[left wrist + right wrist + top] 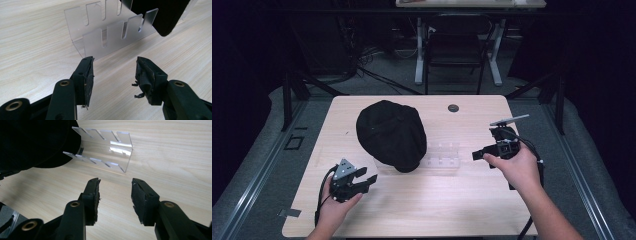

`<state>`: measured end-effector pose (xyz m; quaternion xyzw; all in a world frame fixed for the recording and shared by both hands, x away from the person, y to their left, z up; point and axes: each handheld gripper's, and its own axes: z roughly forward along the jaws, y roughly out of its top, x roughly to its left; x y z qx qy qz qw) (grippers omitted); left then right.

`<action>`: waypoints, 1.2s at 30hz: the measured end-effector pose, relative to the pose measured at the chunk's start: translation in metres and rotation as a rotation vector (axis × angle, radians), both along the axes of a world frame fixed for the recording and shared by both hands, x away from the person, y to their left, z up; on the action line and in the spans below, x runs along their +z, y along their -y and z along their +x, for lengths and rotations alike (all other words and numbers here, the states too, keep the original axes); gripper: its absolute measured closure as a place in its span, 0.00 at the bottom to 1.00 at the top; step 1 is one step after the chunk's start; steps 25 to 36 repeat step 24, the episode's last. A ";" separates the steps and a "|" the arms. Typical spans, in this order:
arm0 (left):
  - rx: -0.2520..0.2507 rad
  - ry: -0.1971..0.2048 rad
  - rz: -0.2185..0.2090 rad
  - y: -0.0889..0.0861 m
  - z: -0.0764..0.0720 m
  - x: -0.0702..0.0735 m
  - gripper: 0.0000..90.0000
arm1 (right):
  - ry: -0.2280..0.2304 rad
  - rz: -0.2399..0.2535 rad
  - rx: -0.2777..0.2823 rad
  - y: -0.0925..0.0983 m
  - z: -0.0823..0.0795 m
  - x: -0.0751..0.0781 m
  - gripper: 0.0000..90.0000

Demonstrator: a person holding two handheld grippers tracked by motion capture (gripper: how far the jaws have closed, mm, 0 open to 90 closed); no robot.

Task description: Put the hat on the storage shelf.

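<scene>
A black cap (391,135) and a clear acrylic slotted rack (441,155) sit on a pale wood-grain table (452,200).

Left gripper (368,176) low by the person's left hand (337,202), fingers (86,75) apart and empty; right gripper (476,155) likewise spread.
</scene>
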<state>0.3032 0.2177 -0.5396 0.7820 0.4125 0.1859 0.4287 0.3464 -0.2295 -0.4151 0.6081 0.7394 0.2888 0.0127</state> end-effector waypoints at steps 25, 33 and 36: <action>-0.081 -0.003 -0.120 0.012 -0.003 0.013 0.44 | 0.123 0.070 -0.037 0.020 -0.048 -0.090 0.60; -0.081 -0.003 -0.120 0.012 -0.003 0.013 0.44 | 0.123 0.070 -0.037 0.020 -0.048 -0.090 0.60; -0.081 -0.003 -0.120 0.012 -0.003 0.013 0.44 | 0.123 0.070 -0.037 0.020 -0.048 -0.090 0.60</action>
